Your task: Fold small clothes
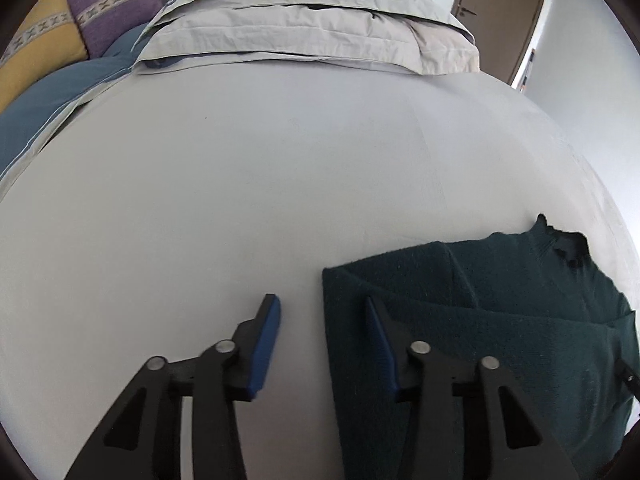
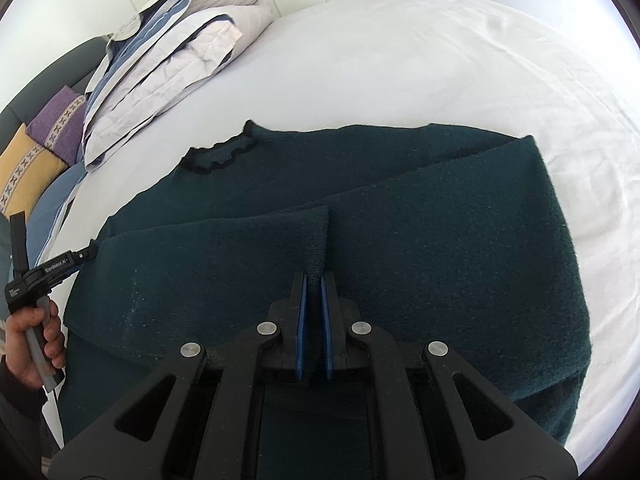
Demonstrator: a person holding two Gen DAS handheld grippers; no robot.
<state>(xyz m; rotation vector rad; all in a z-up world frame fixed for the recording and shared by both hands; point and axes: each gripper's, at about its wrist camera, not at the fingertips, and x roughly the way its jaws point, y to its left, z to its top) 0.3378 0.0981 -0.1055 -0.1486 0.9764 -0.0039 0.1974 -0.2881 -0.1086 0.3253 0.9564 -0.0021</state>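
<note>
A dark green knit sweater (image 2: pixel 400 216) lies on the white bed sheet (image 2: pixel 400 60), both sleeves folded across its body, black-trimmed collar (image 2: pixel 218 158) at the far left. My right gripper (image 2: pixel 314 280) is shut on a pinched fold of a sleeve cuff near the sweater's middle. My left gripper (image 1: pixel 322 312) is open and empty, straddling the sweater's left edge (image 1: pixel 480 320) just above the sheet (image 1: pixel 240 180). The left gripper's body also shows in the right wrist view (image 2: pixel 52 268), held by a hand at the sweater's left side.
A stack of folded grey and blue bedding (image 1: pixel 312 24) lies at the head of the bed. Purple (image 1: pixel 112 8) and yellow (image 1: pixel 36 52) cushions sit at the far left. A brown door (image 1: pixel 500 12) stands beyond the bed.
</note>
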